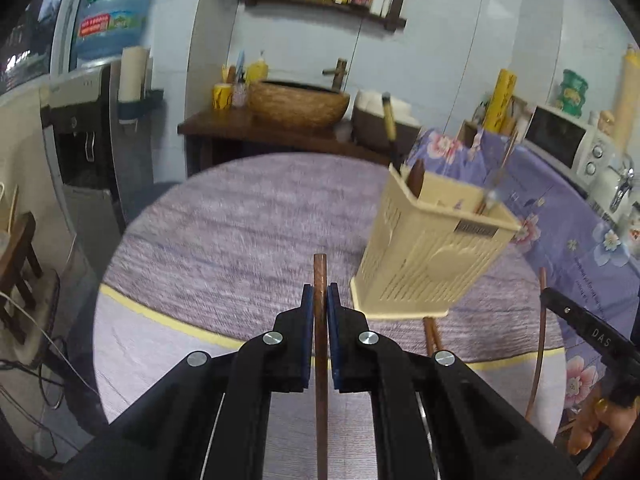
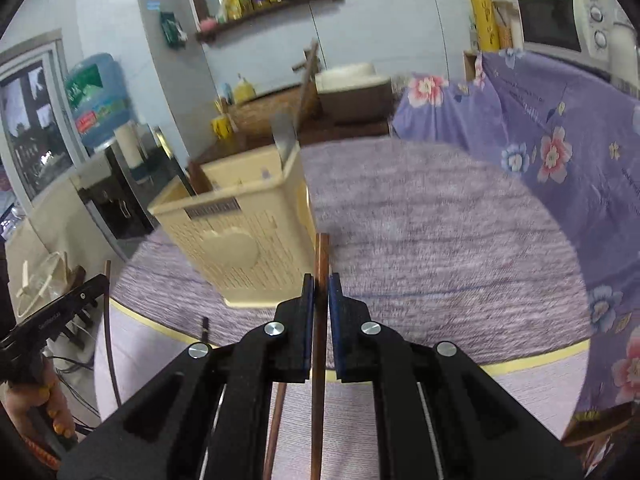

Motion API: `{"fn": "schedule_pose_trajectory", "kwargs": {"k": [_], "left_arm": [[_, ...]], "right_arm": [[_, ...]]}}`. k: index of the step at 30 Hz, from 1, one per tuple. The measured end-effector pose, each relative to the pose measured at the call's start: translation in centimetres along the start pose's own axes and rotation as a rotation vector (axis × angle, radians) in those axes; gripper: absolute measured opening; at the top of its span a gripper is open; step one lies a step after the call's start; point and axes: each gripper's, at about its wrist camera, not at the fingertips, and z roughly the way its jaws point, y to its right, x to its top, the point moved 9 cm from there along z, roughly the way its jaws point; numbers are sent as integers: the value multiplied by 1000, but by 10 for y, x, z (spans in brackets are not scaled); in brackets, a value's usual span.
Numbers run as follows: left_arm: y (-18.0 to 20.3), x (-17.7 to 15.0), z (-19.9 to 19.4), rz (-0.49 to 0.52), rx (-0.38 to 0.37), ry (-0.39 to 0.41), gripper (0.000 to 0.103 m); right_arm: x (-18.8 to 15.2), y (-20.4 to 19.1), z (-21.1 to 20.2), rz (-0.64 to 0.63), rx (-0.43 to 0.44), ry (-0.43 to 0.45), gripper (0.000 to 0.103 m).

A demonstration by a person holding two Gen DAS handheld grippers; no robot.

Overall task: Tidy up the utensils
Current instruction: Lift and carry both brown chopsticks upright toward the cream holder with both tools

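A cream slotted utensil holder (image 1: pixel 432 248) (image 2: pixel 240 224) stands on the round purple-clothed table (image 1: pixel 240 220) (image 2: pixel 440 220), with a knife (image 1: pixel 388 120) and other handles sticking out of it. My left gripper (image 1: pixel 320 290) is shut on a brown chopstick (image 1: pixel 320 272), lifted above the cloth, left of the holder. My right gripper (image 2: pixel 321 280) is shut on another brown chopstick (image 2: pixel 322 256), right of the holder's near corner. Each view catches the other gripper (image 1: pixel 546 294) (image 2: pixel 98 282) at its edge, with its chopstick (image 1: pixel 538 360) (image 2: pixel 108 320). More chopsticks (image 1: pixel 434 336) (image 2: pixel 276 420) lie on the table in front of the holder.
Behind the table a dark wooden stand (image 1: pixel 240 128) holds a woven basin (image 1: pixel 298 106). A water dispenser (image 1: pixel 88 140) is at the left. A floral purple cloth (image 2: pixel 540 120) covers furniture at the right, with a microwave (image 2: pixel 560 24) behind it. A person's hand (image 2: pixel 40 408) grips the left tool.
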Motion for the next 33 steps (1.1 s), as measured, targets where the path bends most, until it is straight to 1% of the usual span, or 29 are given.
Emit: {"fn": "schedule_pose_trajectory", "kwargs": {"k": [4, 8, 12, 33], "left_arm": [[-2, 26, -22, 1, -13, 66, 8], [-2, 37, -31, -1, -21, 95, 8], [-3, 41, -37, -7, -30, 111, 8], [2, 50, -45, 5, -60, 140, 8]], "right_arm": [[23, -1, -32, -17, 10, 74, 8], [38, -4, -53, -37, 13, 123, 8], [44, -8, -67, -44, 23, 143, 8], [48, -10, -78, -67, 39, 157, 7]]}}
